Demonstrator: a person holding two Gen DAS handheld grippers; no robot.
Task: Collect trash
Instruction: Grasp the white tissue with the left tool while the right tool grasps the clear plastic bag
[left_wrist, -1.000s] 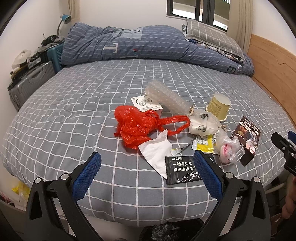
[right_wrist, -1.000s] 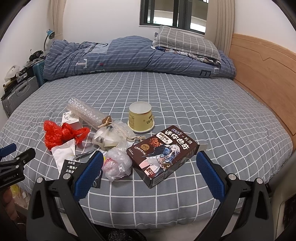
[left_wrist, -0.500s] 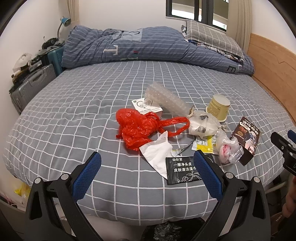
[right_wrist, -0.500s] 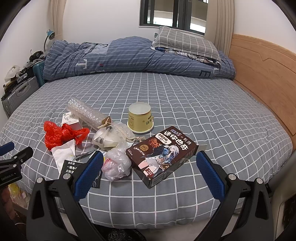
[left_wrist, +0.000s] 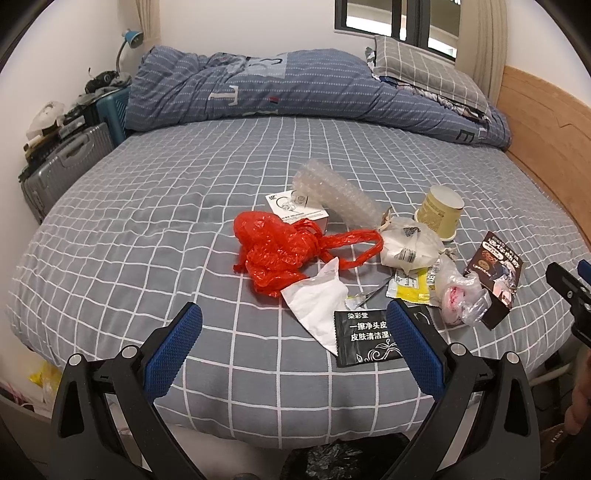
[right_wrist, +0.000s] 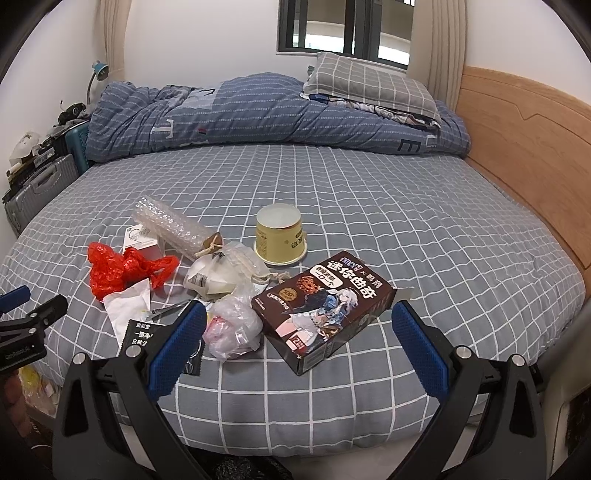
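Both grippers, left gripper (left_wrist: 291, 345) and right gripper (right_wrist: 299, 343), hover with jaws wide and empty over trash clustered near the bed's (right_wrist: 424, 236) edge, where the thin red bag (left_wrist: 275, 251) could, I judge, slip or snag.

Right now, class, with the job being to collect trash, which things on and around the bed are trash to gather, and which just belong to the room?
Trash: red bag, tissue, black sachet, bubble wrap, paper cup, cookie box, clear bag.

Room things: duvet, pillow, suitcase, lamp.
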